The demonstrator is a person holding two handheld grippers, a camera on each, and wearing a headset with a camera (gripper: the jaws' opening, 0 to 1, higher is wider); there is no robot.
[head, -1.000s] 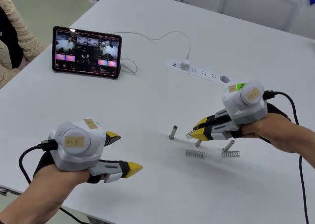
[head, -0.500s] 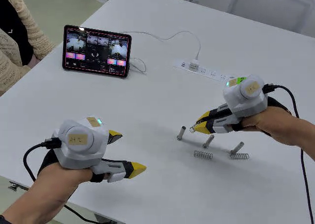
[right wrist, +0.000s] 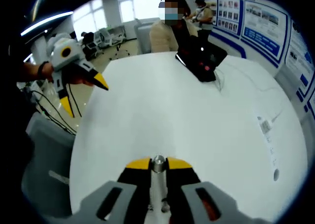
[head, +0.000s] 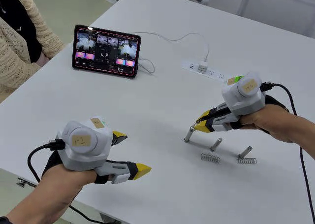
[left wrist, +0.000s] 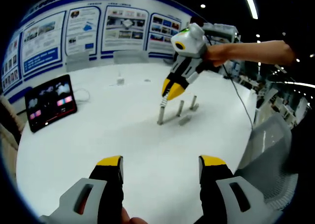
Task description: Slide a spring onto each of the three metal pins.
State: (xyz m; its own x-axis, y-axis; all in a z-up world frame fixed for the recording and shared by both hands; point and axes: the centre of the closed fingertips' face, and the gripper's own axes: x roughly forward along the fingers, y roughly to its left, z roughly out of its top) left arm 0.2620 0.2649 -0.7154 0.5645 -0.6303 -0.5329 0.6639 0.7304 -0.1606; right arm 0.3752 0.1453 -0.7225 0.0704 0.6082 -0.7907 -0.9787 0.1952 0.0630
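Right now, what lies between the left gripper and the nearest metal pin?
Just bare white tabletop between left gripper and silver metal pin, per left gripper view.

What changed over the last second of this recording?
The right gripper, shut on a small metal coil spring, moved from near the middle pin to the top of the leftmost upright metal pin. The left gripper stayed open; two loose springs stayed on the white table.
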